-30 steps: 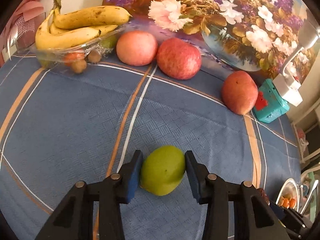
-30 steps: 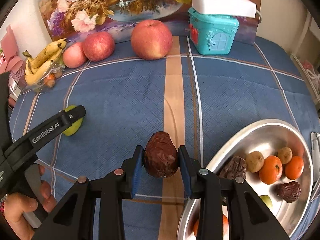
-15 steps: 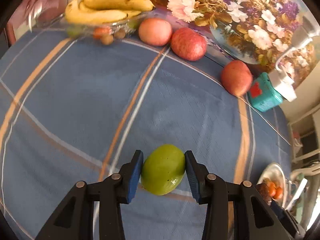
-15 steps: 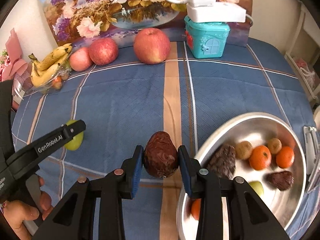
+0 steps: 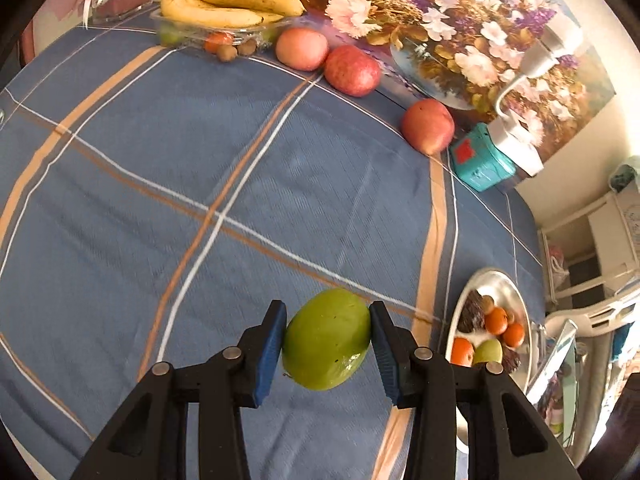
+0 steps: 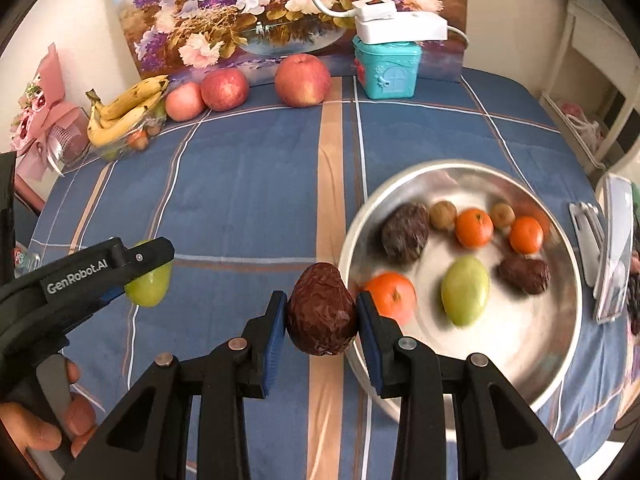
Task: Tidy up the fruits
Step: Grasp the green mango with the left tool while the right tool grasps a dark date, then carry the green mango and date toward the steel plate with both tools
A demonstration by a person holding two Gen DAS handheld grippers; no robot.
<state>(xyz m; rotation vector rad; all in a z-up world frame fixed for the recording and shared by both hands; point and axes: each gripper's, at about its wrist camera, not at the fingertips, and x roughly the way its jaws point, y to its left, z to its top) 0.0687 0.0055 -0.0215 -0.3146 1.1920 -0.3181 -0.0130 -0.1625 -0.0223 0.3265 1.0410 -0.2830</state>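
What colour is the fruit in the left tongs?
Green; the fruit shows best in the left wrist view, held by the left tongs.

We note a blue plaid tablecloth [image 6: 248,184] striped tan and white, green fruit [image 5: 326,338], wrinkled dark-brown date [image 6: 322,314], silver tray [image 6: 556,344].

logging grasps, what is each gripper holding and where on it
Left gripper: green fruit, pinched across its middle. Right gripper: wrinkled brown fruit, pinched at its sides.

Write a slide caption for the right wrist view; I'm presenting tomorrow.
Right gripper holds a wrinkled brown fruit beside the metal bowl.
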